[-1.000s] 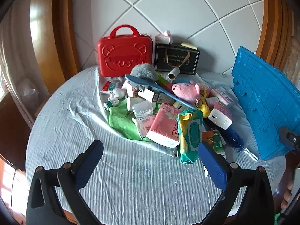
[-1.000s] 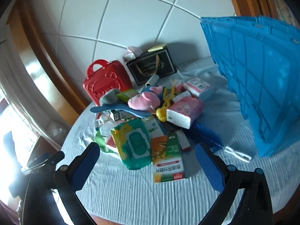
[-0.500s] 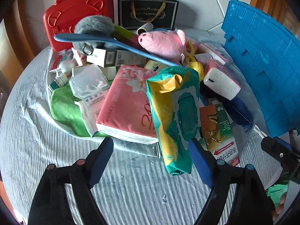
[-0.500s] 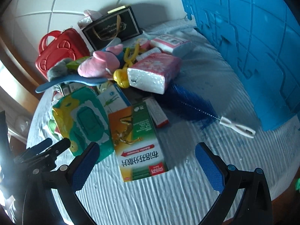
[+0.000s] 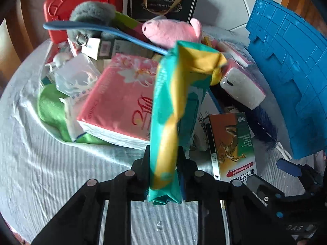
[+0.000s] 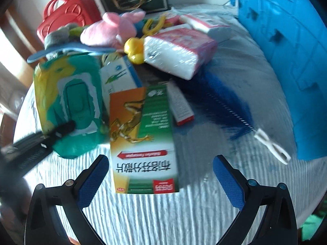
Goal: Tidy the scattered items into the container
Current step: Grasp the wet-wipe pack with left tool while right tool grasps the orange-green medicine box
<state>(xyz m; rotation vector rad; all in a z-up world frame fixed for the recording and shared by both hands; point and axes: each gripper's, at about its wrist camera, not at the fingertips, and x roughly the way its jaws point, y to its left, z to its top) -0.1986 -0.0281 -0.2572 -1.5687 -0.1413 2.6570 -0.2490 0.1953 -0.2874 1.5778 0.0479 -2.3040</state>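
Teal-and-yellow wipes pack [image 5: 173,106] stands clamped at its lower end in the left tool [image 5: 163,175], its long axis running up and away from the fingers, its top end raised over the pile. The right tool [image 6: 161,175] hangs wide open and empty, low over the striped cloth of the bench [image 6: 155,216], with the orange-and-green box [image 6: 143,136] lying flat directly ahead, its near end between the blue pads [image 6: 93,181] but touching neither. The box's long axis points along the fingers, so a straight push forward and a squeeze across its narrow width looks like the next grasp. Beyond lie a blue brush [image 6: 222,104], a tissue pack [image 6: 177,51] and a pink plush [image 6: 110,30]. The blue crate [image 6: 286,47], the likely container, stands tilted on the right, nearer the right tool.
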